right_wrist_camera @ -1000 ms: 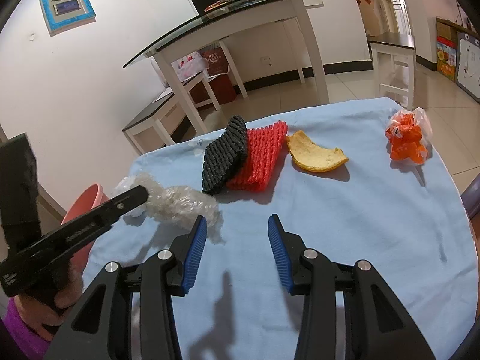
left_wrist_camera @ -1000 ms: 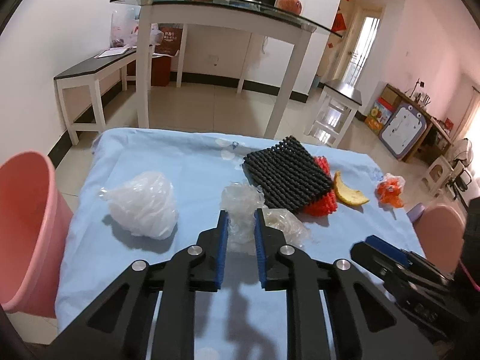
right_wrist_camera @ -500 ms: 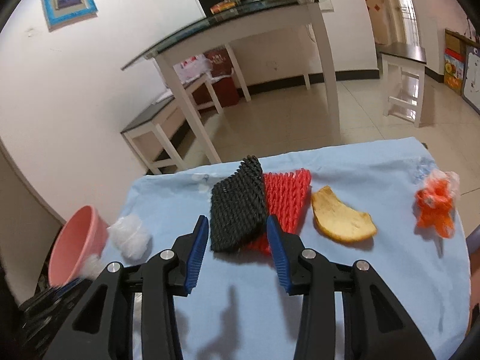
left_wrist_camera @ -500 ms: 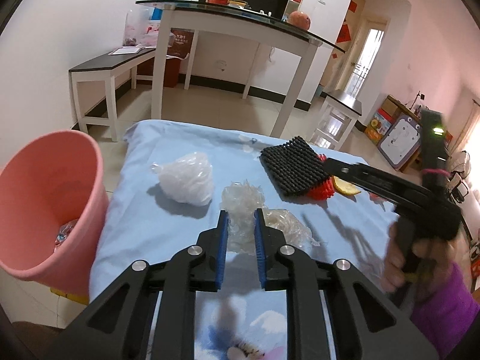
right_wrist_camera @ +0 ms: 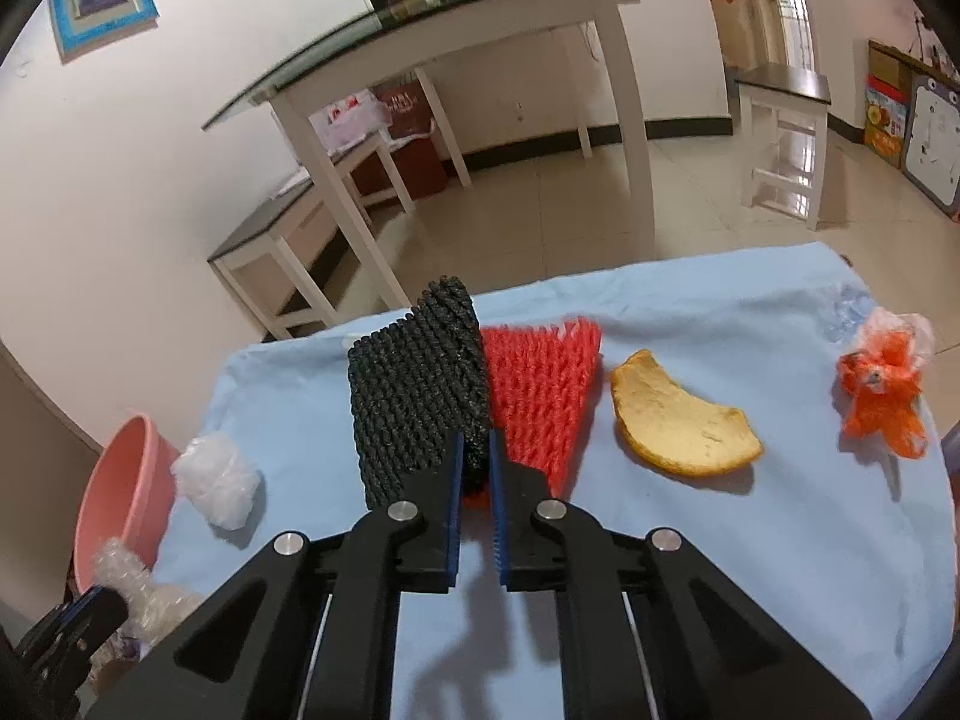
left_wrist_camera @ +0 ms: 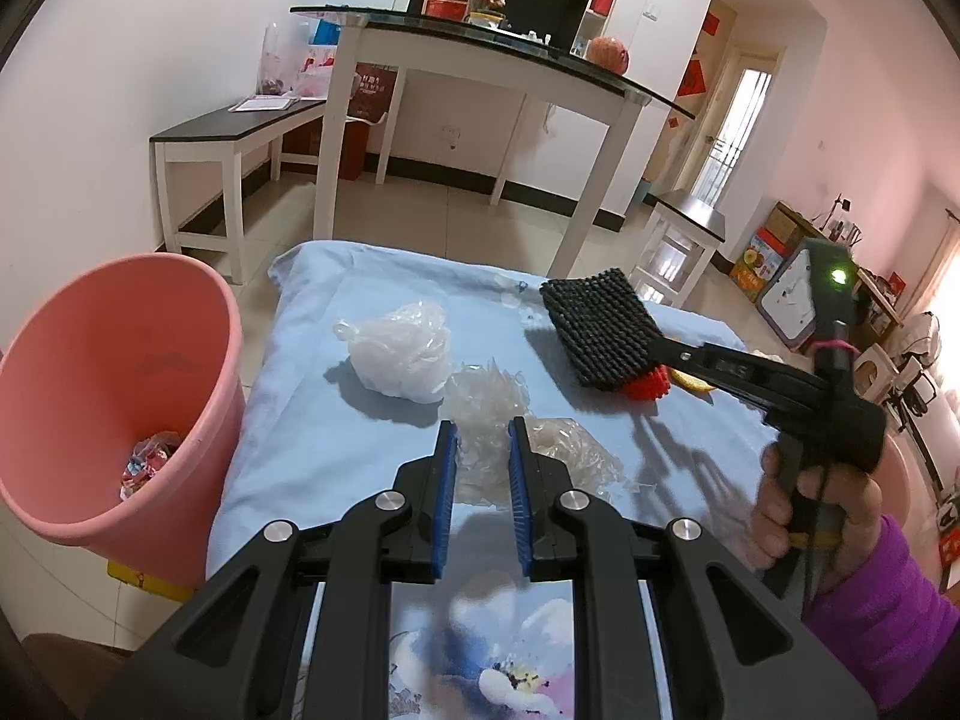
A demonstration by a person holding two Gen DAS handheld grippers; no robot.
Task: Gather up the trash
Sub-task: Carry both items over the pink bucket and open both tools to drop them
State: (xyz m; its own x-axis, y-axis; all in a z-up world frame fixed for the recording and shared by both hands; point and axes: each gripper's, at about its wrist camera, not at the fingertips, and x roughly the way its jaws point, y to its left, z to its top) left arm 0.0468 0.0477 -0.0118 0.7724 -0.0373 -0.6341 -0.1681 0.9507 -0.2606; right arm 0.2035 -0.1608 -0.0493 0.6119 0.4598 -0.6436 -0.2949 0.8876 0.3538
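Note:
My left gripper (left_wrist_camera: 483,441) is shut on a clear crumpled plastic wrap (left_wrist_camera: 486,405) and holds it above the blue cloth, to the right of the pink bin (left_wrist_camera: 114,396). My right gripper (right_wrist_camera: 477,453) is shut on the near edge of a black foam net (right_wrist_camera: 414,396) that lies over a red foam net (right_wrist_camera: 540,384). A white plastic bag ball (left_wrist_camera: 399,354) lies on the cloth; it also shows in the right wrist view (right_wrist_camera: 219,480). An orange peel (right_wrist_camera: 678,420) and an orange wrapper (right_wrist_camera: 885,384) lie to the right.
The pink bin stands off the table's left edge with some trash inside. The table's blue cloth (right_wrist_camera: 750,540) has its far edge just behind the nets. A glass-topped white table (left_wrist_camera: 480,60) and benches stand on the floor beyond.
My right gripper moved forward to the black net and closed on its edge. My left gripper, still holding the wrap, drew back and left, bringing the pink bin closer.

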